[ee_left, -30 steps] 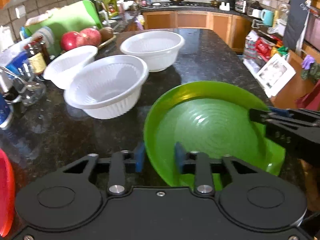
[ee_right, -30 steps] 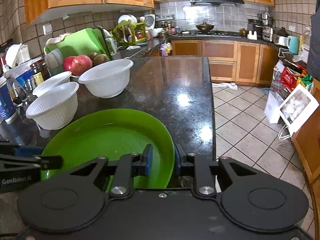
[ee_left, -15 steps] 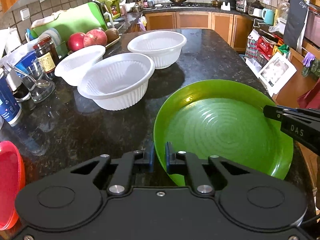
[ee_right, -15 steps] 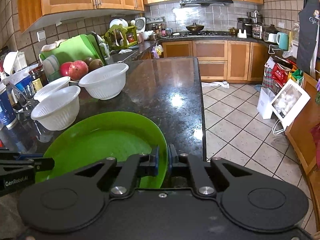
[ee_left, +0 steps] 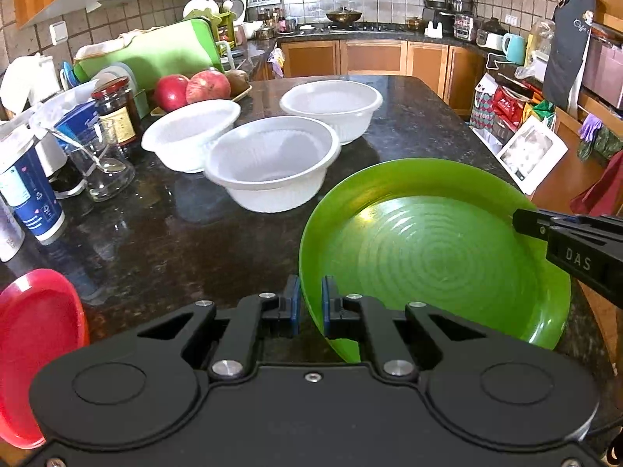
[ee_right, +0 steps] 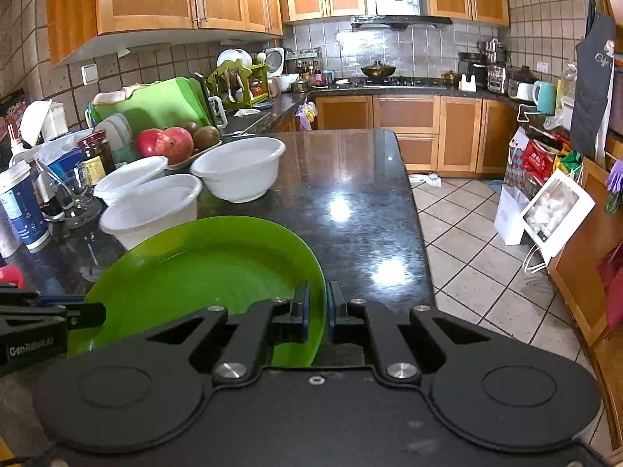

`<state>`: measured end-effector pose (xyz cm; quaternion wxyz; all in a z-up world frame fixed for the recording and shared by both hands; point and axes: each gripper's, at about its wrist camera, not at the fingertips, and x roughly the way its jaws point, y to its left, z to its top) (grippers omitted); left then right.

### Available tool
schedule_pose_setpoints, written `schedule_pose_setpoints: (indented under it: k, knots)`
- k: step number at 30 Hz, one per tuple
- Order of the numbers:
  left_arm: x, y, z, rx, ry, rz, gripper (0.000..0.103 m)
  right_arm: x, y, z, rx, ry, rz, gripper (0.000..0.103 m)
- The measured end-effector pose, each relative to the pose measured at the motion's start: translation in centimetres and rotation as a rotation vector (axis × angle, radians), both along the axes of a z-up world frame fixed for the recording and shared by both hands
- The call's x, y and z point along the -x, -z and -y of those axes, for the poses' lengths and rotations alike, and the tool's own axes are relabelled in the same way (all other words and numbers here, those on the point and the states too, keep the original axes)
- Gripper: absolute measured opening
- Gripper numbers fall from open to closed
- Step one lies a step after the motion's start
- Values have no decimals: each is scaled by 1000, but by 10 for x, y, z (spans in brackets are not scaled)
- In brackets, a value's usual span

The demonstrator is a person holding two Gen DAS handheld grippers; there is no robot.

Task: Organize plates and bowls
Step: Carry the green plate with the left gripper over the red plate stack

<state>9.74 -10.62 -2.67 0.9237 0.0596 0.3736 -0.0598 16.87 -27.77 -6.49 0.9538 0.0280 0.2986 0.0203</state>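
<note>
A large green plate point(ee_left: 436, 249) point(ee_right: 202, 272) hangs tilted just above the dark granite counter point(ee_left: 175, 233), held from both sides. My left gripper point(ee_left: 310, 305) is shut on its near left rim. My right gripper point(ee_right: 318, 307) is shut on the opposite rim, and shows in the left wrist view as a black arm point(ee_left: 572, 249) at the plate's right edge. Three white bowls point(ee_left: 272, 167) point(ee_left: 192, 134) point(ee_left: 333, 107) stand behind the plate. A red plate point(ee_left: 35, 342) lies at the counter's near left.
Along the left stand a blue paper cup point(ee_left: 29, 190), a glass with a spoon point(ee_left: 95, 167), a dark jar point(ee_left: 115, 109), a tray of fruit point(ee_left: 194, 89) and a green cutting board point(ee_left: 155, 54). The counter ends at the right above tiled floor point(ee_right: 486, 272).
Both grippers closed onto the green plate's rims. The plate has since lifted off the counter and come toward me, so the bowls look farther off and the red plate shows more.
</note>
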Motion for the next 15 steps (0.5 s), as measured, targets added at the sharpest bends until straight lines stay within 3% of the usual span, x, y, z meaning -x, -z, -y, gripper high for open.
schedule_pose_setpoints:
  k: [15]
  knots:
    - [29, -19, -102, -11, 24, 48, 14, 35, -16, -116, 8, -4, 19, 11]
